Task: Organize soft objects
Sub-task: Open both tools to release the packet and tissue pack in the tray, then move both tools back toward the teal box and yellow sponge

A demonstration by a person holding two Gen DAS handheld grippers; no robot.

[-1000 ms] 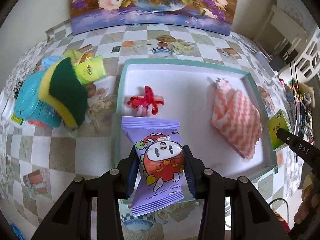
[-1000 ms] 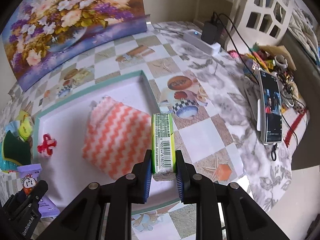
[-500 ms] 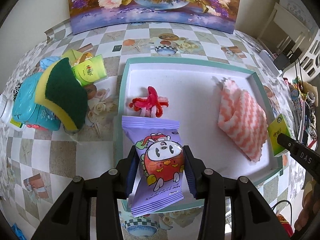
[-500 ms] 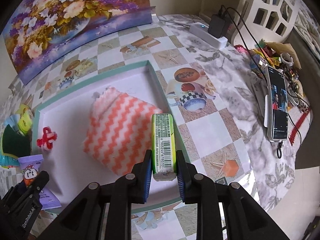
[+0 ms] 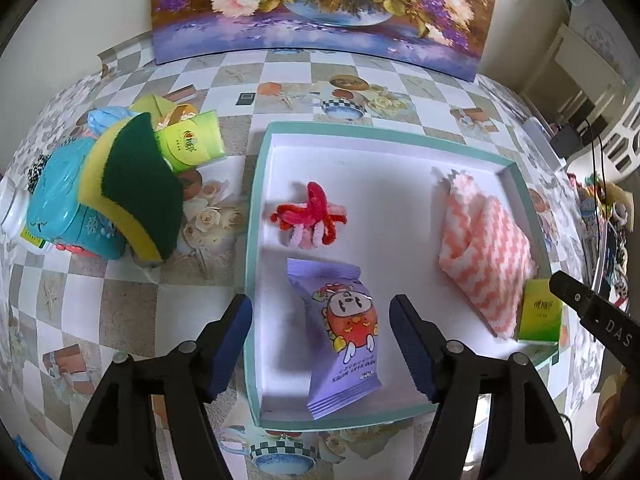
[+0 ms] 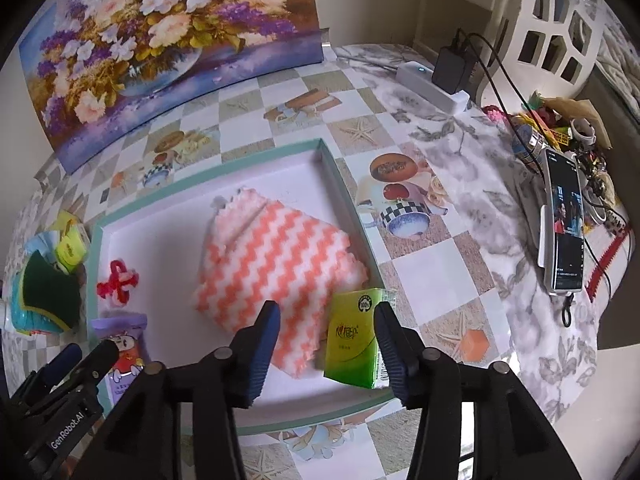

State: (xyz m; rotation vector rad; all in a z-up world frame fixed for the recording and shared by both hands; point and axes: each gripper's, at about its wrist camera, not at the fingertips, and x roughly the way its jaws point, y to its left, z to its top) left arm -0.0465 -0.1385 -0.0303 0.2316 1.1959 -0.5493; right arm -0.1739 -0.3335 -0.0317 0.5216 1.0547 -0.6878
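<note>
The purple wipes pack (image 5: 340, 332) lies flat inside the white tray with a teal rim (image 5: 250, 240), near its front left. My left gripper (image 5: 320, 312) hangs over it, jaws opening, both pads clear of the pack. The green tissue pack (image 6: 354, 338) rests tilted in the tray's front right corner, partly on the pink zigzag cloth (image 6: 276, 264). My right gripper (image 6: 326, 316) straddles it, jaws opening; the left pad stands well apart and the pack lies close against the right finger (image 6: 386, 336). A red pipe-cleaner figure (image 5: 310, 216) lies further back in the tray.
Left of the tray are a green-and-yellow sponge (image 5: 136, 184), a teal container (image 5: 60, 200) and another green tissue pack (image 5: 192, 142). A flower painting (image 6: 168, 40) leans at the back. Right of the tray lie a phone (image 6: 564, 220), a power strip (image 6: 432, 84) and cables.
Both grippers have opened. The purple pack has dropped from the left jaws into the tray. The green pack has left the right jaws and tipped onto its broad side in the tray corner.
</note>
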